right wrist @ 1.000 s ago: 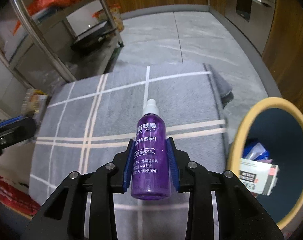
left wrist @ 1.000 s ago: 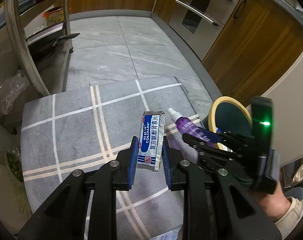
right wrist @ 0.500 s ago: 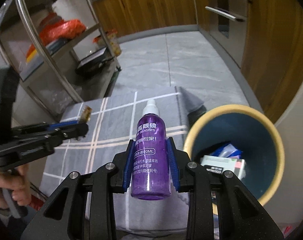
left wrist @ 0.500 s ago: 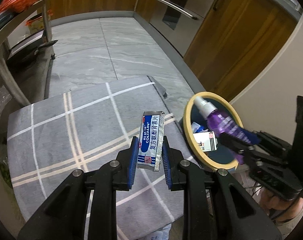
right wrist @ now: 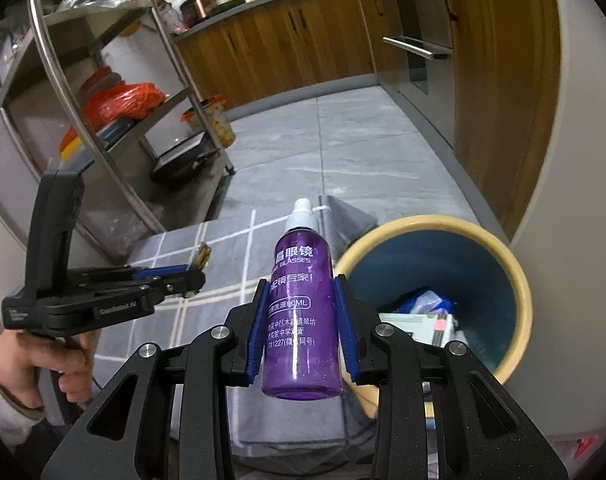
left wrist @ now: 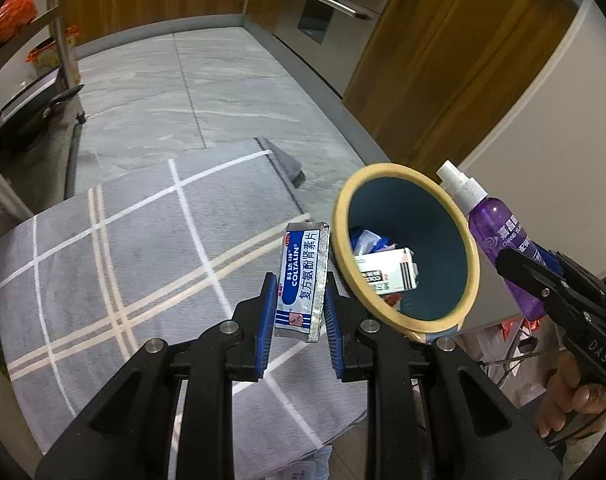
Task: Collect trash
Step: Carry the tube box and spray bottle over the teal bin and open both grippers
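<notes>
Grey tiled floor (left wrist: 207,80), wooden cabinets (right wrist: 287,44), steel shelving rack (right wrist: 115,92).

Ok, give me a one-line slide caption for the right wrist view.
Right gripper clamps a purple spray bottle beside the yellow-rimmed bin, left gripper alongside with a foil packet.

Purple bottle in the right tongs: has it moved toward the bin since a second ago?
Yes. The purple bottle was over the grey mat; now it sits close beside the bin rim, nearer its opening.

Glossy purple plastic bottle (right wrist: 301,320), foil packet (left wrist: 301,282)
</notes>
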Action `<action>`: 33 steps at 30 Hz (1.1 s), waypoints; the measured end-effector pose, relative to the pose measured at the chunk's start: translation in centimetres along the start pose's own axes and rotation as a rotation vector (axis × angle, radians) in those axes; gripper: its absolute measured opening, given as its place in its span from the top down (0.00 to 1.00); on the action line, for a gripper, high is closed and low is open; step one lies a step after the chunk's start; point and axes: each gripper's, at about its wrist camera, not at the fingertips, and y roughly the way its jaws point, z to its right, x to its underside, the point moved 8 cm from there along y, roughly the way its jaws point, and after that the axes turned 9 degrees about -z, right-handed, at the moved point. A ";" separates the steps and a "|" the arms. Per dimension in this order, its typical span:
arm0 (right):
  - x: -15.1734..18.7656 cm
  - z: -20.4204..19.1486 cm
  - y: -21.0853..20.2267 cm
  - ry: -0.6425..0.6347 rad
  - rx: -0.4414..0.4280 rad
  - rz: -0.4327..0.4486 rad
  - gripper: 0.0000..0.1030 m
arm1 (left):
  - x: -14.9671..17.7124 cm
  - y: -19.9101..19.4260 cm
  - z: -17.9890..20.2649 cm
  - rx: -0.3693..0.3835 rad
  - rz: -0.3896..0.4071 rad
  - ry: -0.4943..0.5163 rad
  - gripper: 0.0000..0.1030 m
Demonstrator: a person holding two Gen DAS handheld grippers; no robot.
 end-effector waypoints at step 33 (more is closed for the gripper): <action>3.9 11.7 -0.7 0.187 0.116 -0.034 0.67 | -1.6 11.1 13.1 0.111 -0.157 0.158 0.78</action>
